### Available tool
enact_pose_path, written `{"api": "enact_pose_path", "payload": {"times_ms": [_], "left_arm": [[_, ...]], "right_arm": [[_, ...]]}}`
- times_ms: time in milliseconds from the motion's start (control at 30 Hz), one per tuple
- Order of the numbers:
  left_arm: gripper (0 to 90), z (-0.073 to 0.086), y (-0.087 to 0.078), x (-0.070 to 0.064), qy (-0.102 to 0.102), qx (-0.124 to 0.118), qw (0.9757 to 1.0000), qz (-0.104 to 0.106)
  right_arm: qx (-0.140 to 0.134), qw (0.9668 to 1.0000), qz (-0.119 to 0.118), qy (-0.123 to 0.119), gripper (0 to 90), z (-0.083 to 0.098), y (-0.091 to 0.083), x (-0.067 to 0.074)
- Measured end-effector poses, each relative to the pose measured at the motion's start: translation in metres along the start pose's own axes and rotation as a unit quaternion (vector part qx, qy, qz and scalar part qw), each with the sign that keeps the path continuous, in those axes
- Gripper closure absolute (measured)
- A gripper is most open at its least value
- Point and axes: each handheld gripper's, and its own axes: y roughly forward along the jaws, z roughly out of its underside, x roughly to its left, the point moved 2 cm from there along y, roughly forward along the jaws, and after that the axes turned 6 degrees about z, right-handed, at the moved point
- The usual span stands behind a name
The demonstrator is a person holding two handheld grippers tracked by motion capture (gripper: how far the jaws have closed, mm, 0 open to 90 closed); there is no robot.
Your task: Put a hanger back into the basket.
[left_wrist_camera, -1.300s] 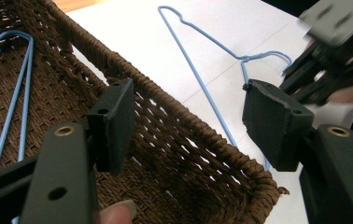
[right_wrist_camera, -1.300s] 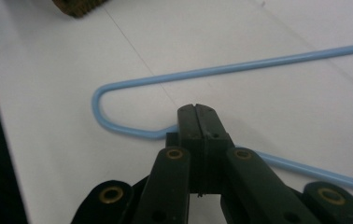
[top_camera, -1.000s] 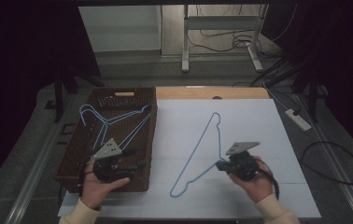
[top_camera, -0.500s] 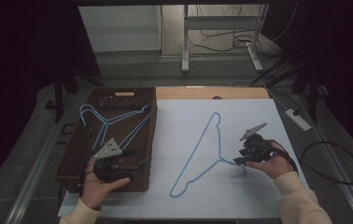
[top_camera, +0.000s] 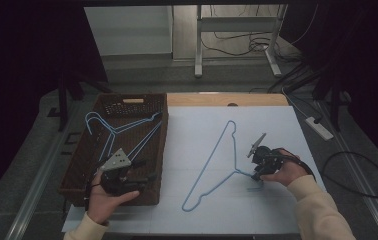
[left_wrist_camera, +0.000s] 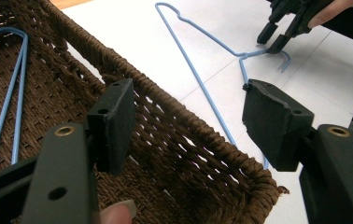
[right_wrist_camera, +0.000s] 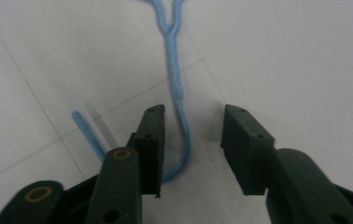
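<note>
1. Left gripper (top_camera: 127, 176) hovered over the near right corner of the basket (top_camera: 77, 172), jaws wide and holding nothing; the basket rim ran between them in the left gripper view. Probably parked there to steady or wait.
2. Two blue hangers (top_camera: 119, 131) lay flat in the basket, stacked, hooks toward its far left corner.
3. A third hanger (top_camera: 216, 157) lay flat on the white sheet (top_camera: 197, 125) covering the desk, just right of the basket, hook end pointing right.
4. Right gripper (top_camera: 255, 176) sat low at that hook (right_wrist_camera: 180, 140), jaws part open and just closing in. The hook wire ran between them, near one pad, not yet pinched. Likely lining up at the hook since it is the easiest part to pinch for a lift.
</note>
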Motion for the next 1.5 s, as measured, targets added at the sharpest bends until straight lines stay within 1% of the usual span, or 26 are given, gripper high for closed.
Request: {"api": "enact_pose_path", "payload": {"times_ms": [67,167,200,233,267,300,367,400,600,733,867,933,1033,1267,1400,1500], "left_arm": [[36.1,0.000,0.000,0.000,0.000,0.001,1.0000,-0.001],[36.2,-0.001,0.001,-0.002,0.001,0.002,1.0000,0.000],[36.2,-0.001,0.001,-0.003,0.002,0.001,1.0000,0.000],[36.2,-0.002,0.001,-0.004,0.002,0.001,1.0000,0.001],[36.1,-0.003,0.001,-0.005,0.005,0.000,1.0000,0.001],[36.2,-0.003,0.001,-0.006,0.006,0.001,1.0000,0.002],[36.2,-0.004,0.002,-0.007,0.008,0.000,1.0000,0.003],[36.2,-0.005,0.002,-0.008,0.009,0.000,1.0000,0.004],[36.1,-0.007,0.007,-0.015,0.019,0.005,0.9997,0.011],[36.1,-0.011,0.012,-0.023,0.025,0.009,0.9994,0.020],[36.1,-0.016,0.021,-0.033,0.034,0.019,0.9988,0.030],[36.1,-0.018,0.026,-0.039,0.041,0.028,0.9981,0.036],[36.0,-0.020,0.037,-0.048,0.056,0.043,0.9968,0.038],[35.8,-0.024,0.057,-0.065,0.066,0.062,0.9942,0.059],[35.5,-0.027,0.071,-0.075,0.074,0.075,0.9920,0.071],[35.4,-0.027,0.085,-0.081,0.078,0.086,0.9902,0.078]], "right_arm": [[0.012,0.9999,-0.001,-0.010,65.1,-0.001,0.002,0.000],[0.019,0.9996,-0.001,-0.021,69.3,-0.004,0.002,0.000],[0.023,0.9992,0.004,-0.032,72.3,-0.005,0.002,0.001],[0.027,0.9988,0.002,-0.041,76.1,-0.007,0.002,0.003],[0.031,0.9984,-0.001,-0.048,82.0,-0.008,0.002,0.004],[0.035,0.9975,-0.003,-0.062,86.2,-0.009,0.003,0.006],[0.033,0.9965,0.000,-0.077,87.1,-0.009,0.002,0.009],[0.031,0.9963,0.002,-0.080,87.2,-0.009,0.002,0.009],[0.029,0.9961,0.005,-0.083,87.6,-0.008,-0.001,0.013],[0.021,0.9966,0.003,-0.079,87.5,-0.010,-0.010,0.016],[0.022,0.9967,0.007,-0.077,87.5,-0.013,-0.020,0.017],[0.022,0.9968,0.006,-0.076,87.6,-0.015,-0.025,0.017],[0.022,0.9969,0.009,-0.075,87.5,-0.016,-0.027,0.018],[0.027,0.9969,0.008,-0.074,87.6,-0.016,-0.030,0.019],[0.030,0.9967,0.009,-0.075,87.6,-0.018,-0.032,0.019],[0.032,0.9965,0.009,-0.076,87.6,-0.019,-0.034,0.019]]}}
